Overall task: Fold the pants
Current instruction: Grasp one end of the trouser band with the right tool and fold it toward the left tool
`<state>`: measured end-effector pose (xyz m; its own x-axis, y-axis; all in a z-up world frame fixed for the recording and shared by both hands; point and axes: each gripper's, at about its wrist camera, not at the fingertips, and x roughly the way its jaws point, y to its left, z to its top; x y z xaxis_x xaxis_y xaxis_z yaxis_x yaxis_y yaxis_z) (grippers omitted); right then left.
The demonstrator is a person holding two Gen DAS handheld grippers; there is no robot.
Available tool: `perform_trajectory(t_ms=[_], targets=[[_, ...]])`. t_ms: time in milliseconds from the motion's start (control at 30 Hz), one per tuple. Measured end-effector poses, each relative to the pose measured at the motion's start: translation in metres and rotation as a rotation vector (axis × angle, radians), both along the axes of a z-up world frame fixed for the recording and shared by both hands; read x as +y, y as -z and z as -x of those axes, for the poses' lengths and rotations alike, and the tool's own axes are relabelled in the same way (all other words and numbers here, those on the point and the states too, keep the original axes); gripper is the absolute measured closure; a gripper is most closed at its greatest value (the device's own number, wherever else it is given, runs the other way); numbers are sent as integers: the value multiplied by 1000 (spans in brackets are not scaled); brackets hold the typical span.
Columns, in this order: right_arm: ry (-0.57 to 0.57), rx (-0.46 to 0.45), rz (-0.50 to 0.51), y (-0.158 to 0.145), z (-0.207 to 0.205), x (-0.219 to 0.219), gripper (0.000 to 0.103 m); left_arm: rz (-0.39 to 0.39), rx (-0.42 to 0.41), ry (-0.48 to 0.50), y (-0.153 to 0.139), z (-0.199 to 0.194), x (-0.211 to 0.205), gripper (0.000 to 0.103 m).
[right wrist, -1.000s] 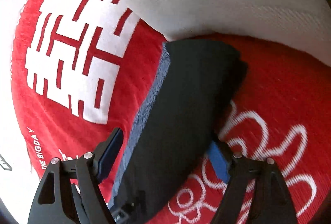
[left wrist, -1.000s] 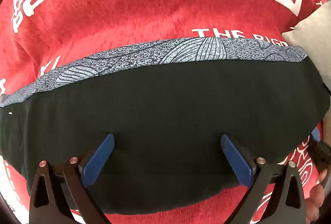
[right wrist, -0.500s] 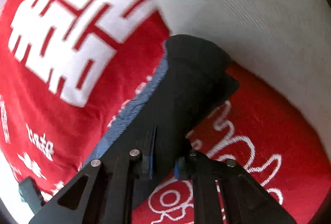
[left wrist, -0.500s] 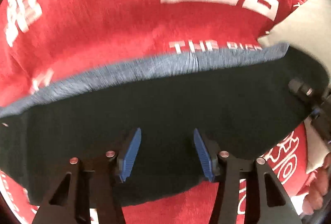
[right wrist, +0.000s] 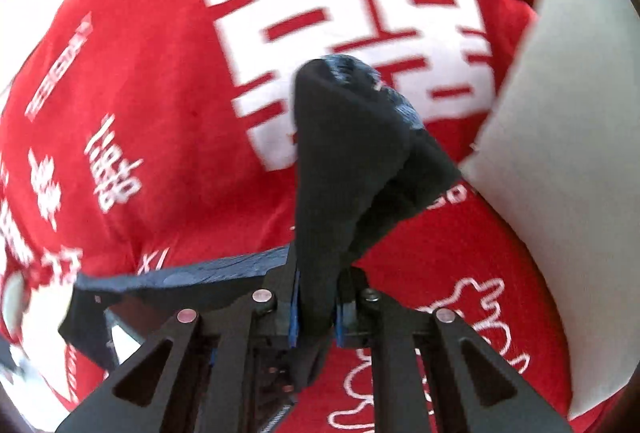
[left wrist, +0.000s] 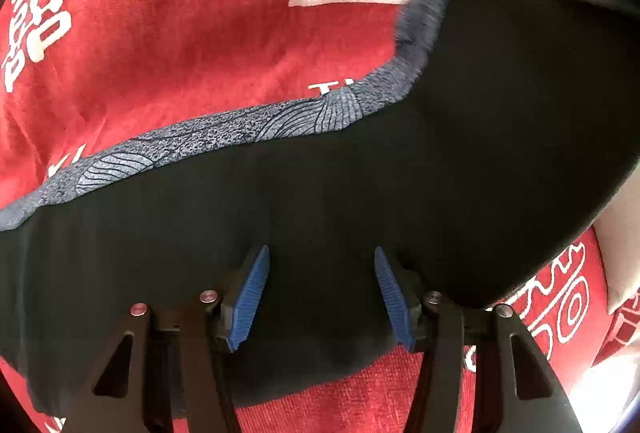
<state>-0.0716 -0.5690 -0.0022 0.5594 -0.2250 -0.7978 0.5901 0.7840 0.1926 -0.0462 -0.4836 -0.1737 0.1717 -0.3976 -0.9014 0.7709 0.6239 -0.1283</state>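
We see our right claw (right wrist: 316,317) clamped on a lifted fold of black pants (right wrist: 344,161) above a red blanket (right wrist: 152,81). Our left claw (left wrist: 320,297) has just been closing; its jaws stand apart over the pants, not pinching them.

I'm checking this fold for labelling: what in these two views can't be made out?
- Left wrist view: the pants run off the left edge and the lifted end is blurred.
- Left wrist view: whether the left gripper pinches cloth; black fabric hides it.
- Right wrist view: the pants end beyond the right gripper, bunched and motion-blurred.

Large white double-happiness character on the red cloth (right wrist: 140,81) beyond the tongs, smaller white lettering blurred, unreadable
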Motion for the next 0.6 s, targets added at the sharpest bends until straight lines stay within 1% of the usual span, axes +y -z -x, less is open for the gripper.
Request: perform_trajectory(t_ms=[67, 133, 167, 267, 367, 433, 533, 600], targets=[[-42, 11, 17, -2, -14, 15, 90, 11, 11, 18, -4, 1, 4, 47], [-75, 24, 27, -3, -25, 27, 90, 17, 54, 14, -11, -6, 14, 47], [-91, 32, 39, -5, -28, 34, 90, 27, 70, -7, -18, -11, 25, 47], [-145, 64, 97, -7, -40, 56, 90, 37, 59, -91, -36, -32, 68, 47], [-206, 111, 156, 0, -54, 85, 90, 5, 55, -181, -42, -63, 119, 46], [-235, 138, 176, 9, -63, 103, 90, -24, 44, -245, -43, -86, 155, 20], [-281, 196, 227, 31, -80, 135, 90, -58, 19, -306, -43, -113, 195, 20], [-311, 239, 248, 51, -91, 157, 90, -79, 13, -324, -39, -127, 212, 20]])
